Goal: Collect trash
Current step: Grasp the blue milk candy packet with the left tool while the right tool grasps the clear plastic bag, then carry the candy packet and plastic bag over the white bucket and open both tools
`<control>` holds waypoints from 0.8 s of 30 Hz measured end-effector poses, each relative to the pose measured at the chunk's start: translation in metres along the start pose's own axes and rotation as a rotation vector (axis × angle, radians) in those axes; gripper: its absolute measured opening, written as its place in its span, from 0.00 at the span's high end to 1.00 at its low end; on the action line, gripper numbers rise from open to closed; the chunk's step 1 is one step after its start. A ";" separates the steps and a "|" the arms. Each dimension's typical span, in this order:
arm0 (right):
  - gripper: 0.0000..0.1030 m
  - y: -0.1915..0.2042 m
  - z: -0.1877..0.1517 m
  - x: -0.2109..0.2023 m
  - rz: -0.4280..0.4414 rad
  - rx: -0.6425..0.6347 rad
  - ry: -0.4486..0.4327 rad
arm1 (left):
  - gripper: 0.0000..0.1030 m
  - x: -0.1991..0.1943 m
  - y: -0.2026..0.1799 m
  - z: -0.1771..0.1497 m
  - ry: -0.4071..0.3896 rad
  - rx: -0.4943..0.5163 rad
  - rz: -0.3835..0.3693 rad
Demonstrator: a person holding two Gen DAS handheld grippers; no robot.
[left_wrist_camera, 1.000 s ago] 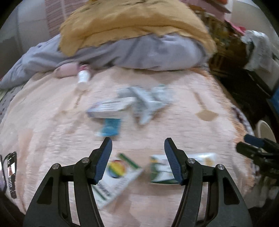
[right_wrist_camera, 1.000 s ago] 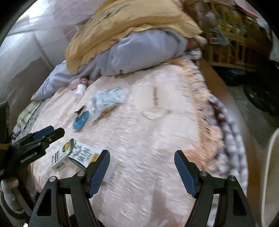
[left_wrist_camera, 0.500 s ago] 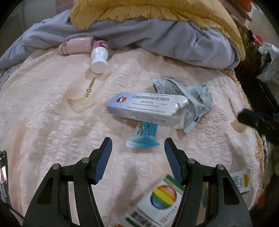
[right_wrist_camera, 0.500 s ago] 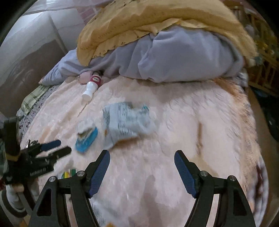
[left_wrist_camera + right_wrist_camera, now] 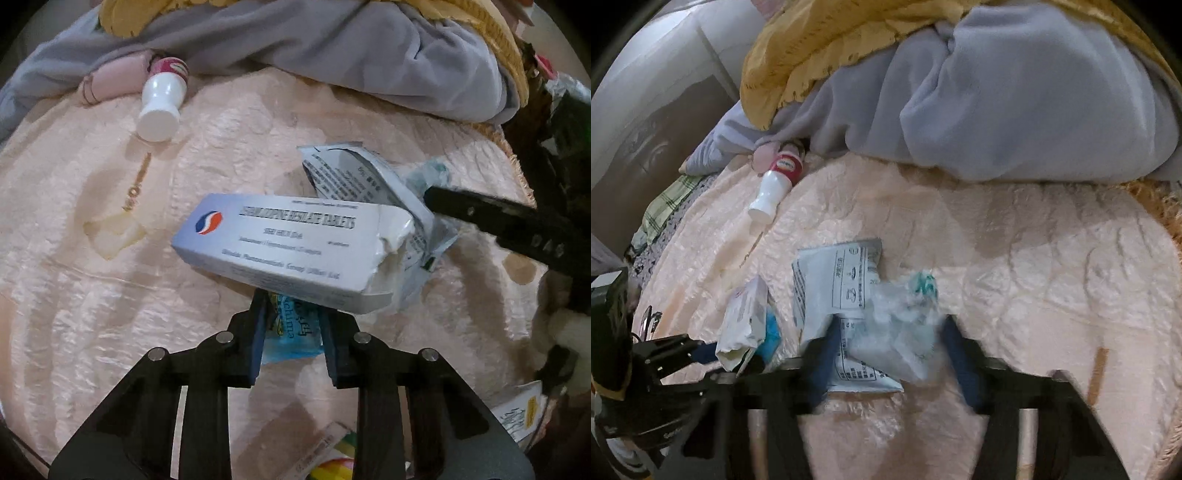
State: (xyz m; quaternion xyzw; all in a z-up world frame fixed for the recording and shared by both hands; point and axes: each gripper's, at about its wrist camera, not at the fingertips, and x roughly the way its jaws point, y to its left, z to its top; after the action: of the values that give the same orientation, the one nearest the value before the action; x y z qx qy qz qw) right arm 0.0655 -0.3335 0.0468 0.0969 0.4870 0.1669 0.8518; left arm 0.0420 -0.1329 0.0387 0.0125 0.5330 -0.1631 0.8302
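Observation:
On the peach bedspread (image 5: 92, 295) a blue wrapper (image 5: 291, 339) lies half under a silver-blue tablet box (image 5: 288, 240). My left gripper (image 5: 293, 325) points steeply down at it. Its jaws are closing, and both pads touch the wrapper's sides. Behind the box lies a crumpled silver pouch (image 5: 846, 288) with clear plastic bunched on it. My right gripper (image 5: 888, 350), blurred, has its jaws closing around the pouch's near half, with the pads against it. One of the right gripper's fingers (image 5: 498, 218) shows at the pouch in the left wrist view.
A white bottle with a red label (image 5: 160, 99) lies at the back left, against a pile of grey and yellow bedding (image 5: 369, 55). A rainbow-printed box (image 5: 332, 461) and another packet (image 5: 521, 413) lie near the bed's front edge. The bed drops off on the right.
Both grippers have moved forward and down over the bed to the trash. The left jaws narrowed from wide onto the blue wrapper, and the right jaws narrowed onto the pouch.

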 end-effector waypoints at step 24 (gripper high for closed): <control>0.75 0.003 -0.127 -0.171 -0.067 0.052 -0.212 | 0.82 -0.102 -0.109 -0.063 -0.131 0.165 -0.189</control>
State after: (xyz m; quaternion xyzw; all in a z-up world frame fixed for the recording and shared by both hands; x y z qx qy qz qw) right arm -0.1247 -0.3950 0.1199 0.1199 0.4010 0.1146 0.9009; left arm -0.0829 -0.1975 0.1186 0.0198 0.4611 -0.2846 0.8402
